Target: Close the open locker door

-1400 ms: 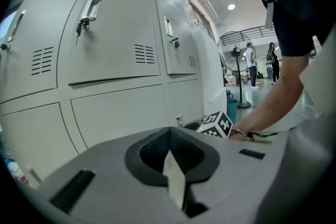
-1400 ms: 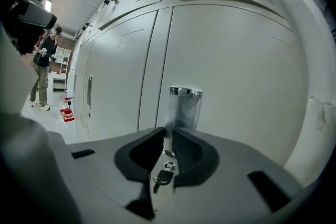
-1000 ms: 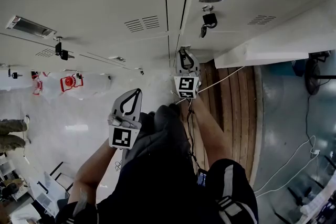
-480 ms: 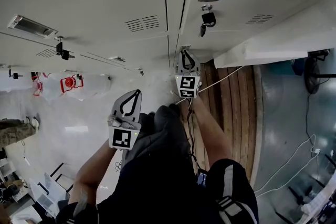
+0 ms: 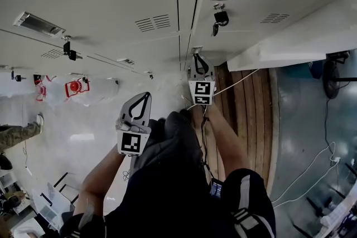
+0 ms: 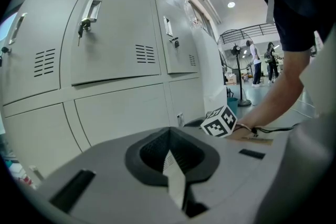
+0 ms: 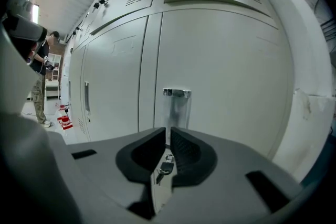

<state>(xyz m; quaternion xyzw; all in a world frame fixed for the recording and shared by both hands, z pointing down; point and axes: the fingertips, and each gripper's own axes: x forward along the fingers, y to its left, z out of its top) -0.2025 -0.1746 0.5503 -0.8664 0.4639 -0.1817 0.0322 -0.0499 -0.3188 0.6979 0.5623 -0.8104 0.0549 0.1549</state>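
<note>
Only the right gripper view shows the right gripper [image 7: 168, 136], its fingers having just closed in, pinching the metal handle [image 7: 176, 93] of the locker door [image 7: 226, 86], with a key [image 7: 165, 168] hanging beneath. The head view shows just that gripper's tip at the door. The left gripper [image 6: 169, 139], fingers pressed together, hangs back from it.

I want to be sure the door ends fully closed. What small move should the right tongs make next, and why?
Probably a gentle push forward with the right tongs. Their jaws have just been closing and now stand almost together, with nothing clearly pinched, just below the metal handle of the locker door; a key shows through the slit between them. I cannot tell if that door is flush yet.
</note>
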